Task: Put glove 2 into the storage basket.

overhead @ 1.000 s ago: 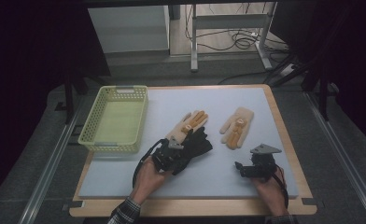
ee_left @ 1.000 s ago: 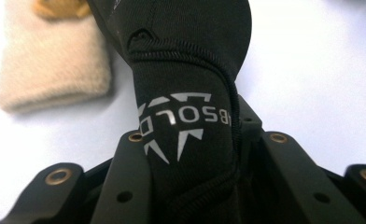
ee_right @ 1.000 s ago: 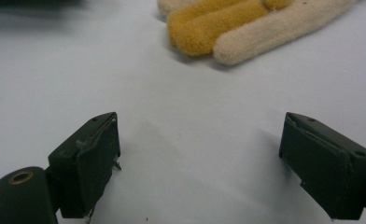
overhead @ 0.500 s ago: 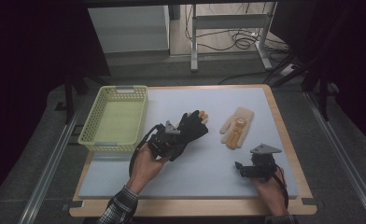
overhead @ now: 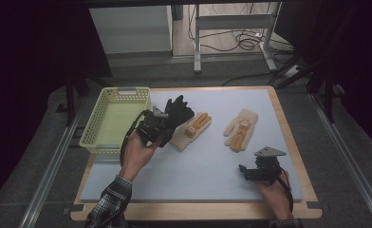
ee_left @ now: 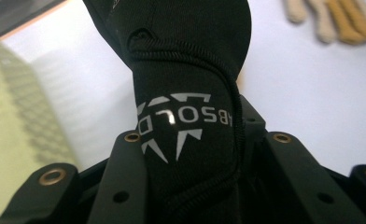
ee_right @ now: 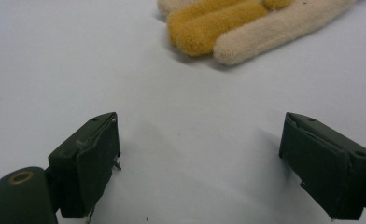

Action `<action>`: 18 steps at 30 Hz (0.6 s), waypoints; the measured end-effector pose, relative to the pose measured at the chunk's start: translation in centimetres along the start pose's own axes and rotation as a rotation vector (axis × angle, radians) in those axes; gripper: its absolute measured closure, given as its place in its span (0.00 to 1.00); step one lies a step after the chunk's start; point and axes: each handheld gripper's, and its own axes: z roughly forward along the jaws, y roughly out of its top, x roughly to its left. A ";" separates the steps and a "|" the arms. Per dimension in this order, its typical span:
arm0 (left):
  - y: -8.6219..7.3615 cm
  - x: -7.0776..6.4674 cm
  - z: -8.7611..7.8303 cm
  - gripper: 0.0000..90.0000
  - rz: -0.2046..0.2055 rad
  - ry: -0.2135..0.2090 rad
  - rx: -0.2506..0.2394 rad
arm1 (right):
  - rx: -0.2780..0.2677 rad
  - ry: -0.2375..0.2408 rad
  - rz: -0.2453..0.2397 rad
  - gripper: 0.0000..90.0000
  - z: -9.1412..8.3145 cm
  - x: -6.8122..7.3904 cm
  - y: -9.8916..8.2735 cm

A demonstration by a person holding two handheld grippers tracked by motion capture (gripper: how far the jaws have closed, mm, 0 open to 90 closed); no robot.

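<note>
My left gripper [overhead: 166, 124] is shut on a black glove [overhead: 179, 109] and holds it in the air just right of the yellow-green basket [overhead: 127, 90]. In the left gripper view the black glove [ee_left: 190, 88], with white lettering on its cuff, is pinched between the jaws of the left gripper [ee_left: 200, 142]. A beige glove with orange fingers [overhead: 192, 130] lies flat on the mat right beside it. A second beige glove [overhead: 241, 129] lies farther right. My right gripper [overhead: 245, 171] rests open near the front right, short of that glove's fingertips [ee_right: 246, 23], its jaws [ee_right: 200, 158] wide apart.
The basket stands at the mat's left edge with nothing in it. A pale blue mat [overhead: 198, 175] covers a wooden board [overhead: 288, 137]. Beyond the table's far edge are a white cabinet [overhead: 129, 28], metal legs and cables on the floor.
The left gripper has lifted the black glove off the nearer beige glove and carried it up and left toward the basket, uncovering that beige glove. The right gripper has stayed put.
</note>
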 end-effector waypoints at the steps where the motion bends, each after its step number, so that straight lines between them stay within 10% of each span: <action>1: 0.0 0.3 -0.1 0.74 -0.006 0.009 -0.001 | 0.000 0.000 0.000 0.13 0.0 0.0 0.0; 18: -1.6 8.2 -2.1 0.73 -0.143 0.183 0.001 | -0.003 0.000 0.001 0.13 0.0 0.0 0.0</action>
